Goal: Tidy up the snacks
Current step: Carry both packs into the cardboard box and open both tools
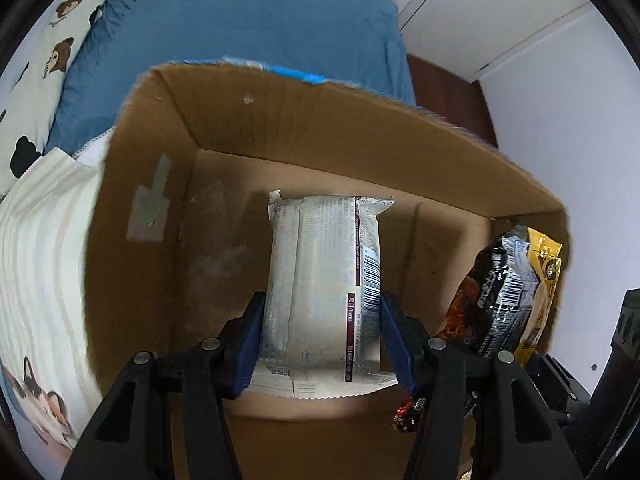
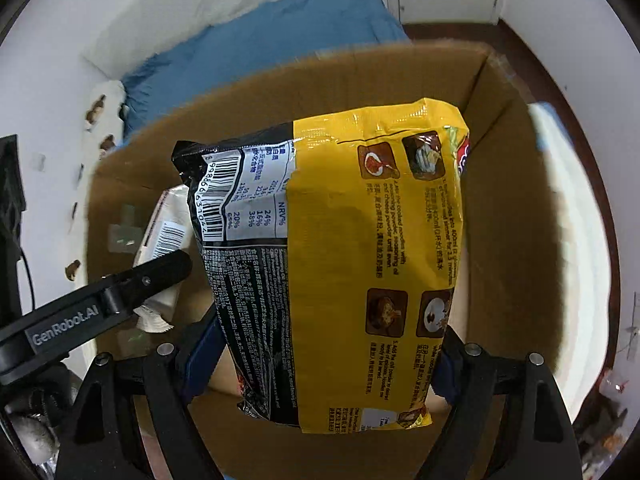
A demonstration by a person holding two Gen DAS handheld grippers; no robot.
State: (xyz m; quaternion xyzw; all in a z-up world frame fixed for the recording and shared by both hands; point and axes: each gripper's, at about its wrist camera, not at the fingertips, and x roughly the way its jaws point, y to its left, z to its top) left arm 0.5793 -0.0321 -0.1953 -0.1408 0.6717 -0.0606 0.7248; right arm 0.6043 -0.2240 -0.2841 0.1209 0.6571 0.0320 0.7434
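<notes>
In the left wrist view, I have the left gripper [image 1: 322,336] closed to a narrow gap on a white snack packet [image 1: 320,280]. The blue pads [image 1: 250,344] press both long sides of the packet, near its lower sealed end. The packet hangs lengthwise in the centre of the frame, barcode on its right edge, over the open cardboard box [image 1: 280,120]. I cannot tell whether its far end touches the box floor.

In the right wrist view, I have the right gripper [image 2: 324,360] spread wide but clamped on a yellow and black noodle packet [image 2: 360,240]. The jaws meet the packet at its lower left and lower right edges, and it fills the centre of the frame, above the cardboard box [image 2: 500,200]. The same packet appears at the right edge of the left wrist view [image 1: 512,292], inside the box outline near the right-hand wall.

At centre left of the right wrist view, a black arm of the left gripper [image 2: 120,292] crosses the white snack packet [image 2: 164,232], which sits beside the noodle packet, on its left.

A blue bed sheet [image 1: 240,28] fills the upper part of the left wrist view behind the box. A bear-print pillow [image 1: 52,48] lies at upper left. Striped fabric [image 1: 40,240] occupies the left edge.
</notes>
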